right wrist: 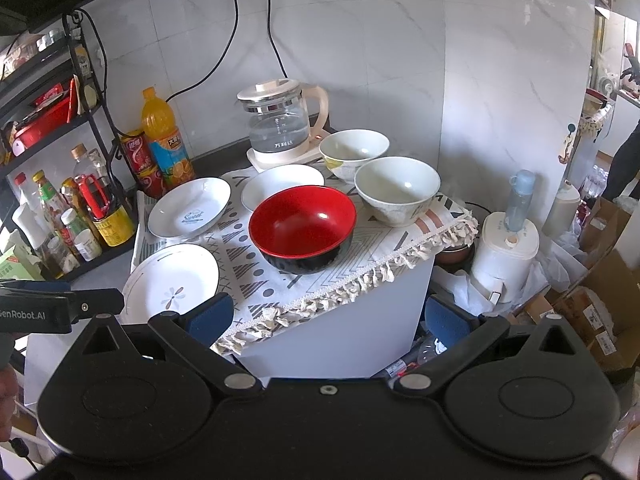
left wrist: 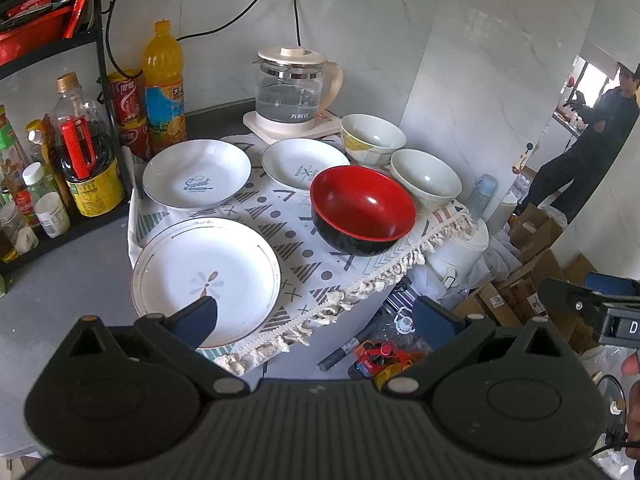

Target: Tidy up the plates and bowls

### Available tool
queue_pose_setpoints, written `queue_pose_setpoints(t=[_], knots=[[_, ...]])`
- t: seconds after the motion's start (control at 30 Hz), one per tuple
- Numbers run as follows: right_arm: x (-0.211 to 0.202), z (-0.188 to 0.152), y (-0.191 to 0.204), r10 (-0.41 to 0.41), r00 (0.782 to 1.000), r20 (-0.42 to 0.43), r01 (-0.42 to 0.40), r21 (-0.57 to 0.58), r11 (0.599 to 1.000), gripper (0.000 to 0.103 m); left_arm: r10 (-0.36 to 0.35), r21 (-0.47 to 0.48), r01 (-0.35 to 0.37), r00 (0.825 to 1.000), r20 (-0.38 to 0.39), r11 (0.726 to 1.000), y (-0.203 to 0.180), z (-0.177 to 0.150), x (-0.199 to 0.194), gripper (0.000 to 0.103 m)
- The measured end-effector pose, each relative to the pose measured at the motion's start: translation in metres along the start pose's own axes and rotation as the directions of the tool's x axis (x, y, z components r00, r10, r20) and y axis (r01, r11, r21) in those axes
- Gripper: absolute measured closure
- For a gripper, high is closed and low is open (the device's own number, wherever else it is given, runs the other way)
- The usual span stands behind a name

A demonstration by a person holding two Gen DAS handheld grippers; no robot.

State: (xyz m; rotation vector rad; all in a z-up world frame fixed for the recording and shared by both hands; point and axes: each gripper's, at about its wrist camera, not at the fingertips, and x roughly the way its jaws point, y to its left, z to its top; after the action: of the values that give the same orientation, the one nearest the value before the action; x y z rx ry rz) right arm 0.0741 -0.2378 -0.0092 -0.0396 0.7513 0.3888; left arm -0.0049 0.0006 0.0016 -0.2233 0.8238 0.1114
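On a patterned cloth (left wrist: 296, 236) lie three white plates: a large flower plate (left wrist: 206, 280) (right wrist: 170, 280) nearest, a "Sweet" plate (left wrist: 197, 174) (right wrist: 190, 207) behind it, and a small plate (left wrist: 306, 164) (right wrist: 280, 184). A red-and-black bowl (left wrist: 362, 208) (right wrist: 302, 226) stands at the middle right, with two pale bowls (left wrist: 426, 178) (left wrist: 372, 138) (right wrist: 396, 190) (right wrist: 354, 152) behind. My left gripper (left wrist: 320, 320) is open and empty above the near edge, its left finger over the flower plate. My right gripper (right wrist: 332, 316) is open and empty in front of the table.
A glass kettle (left wrist: 294, 92) (right wrist: 280, 124) stands at the back. Bottles and cans (left wrist: 164, 84) fill a rack (left wrist: 96, 40) on the left. A white appliance (right wrist: 504, 256), boxes (right wrist: 592, 312) and clutter lie on the floor right. A person (left wrist: 592, 140) stands far right.
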Motion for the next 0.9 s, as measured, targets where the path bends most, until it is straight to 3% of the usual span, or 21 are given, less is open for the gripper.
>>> queue_pose_setpoints(t=[0.9], knots=[[0.005, 0.005, -0.011, -0.004, 1.000, -0.007, 0.004, 0.010, 1.000, 0.000, 0.005, 0.003, -0.005, 1.000, 0.001, 1.000, -0.002, 0.002, 0.006, 0.000]])
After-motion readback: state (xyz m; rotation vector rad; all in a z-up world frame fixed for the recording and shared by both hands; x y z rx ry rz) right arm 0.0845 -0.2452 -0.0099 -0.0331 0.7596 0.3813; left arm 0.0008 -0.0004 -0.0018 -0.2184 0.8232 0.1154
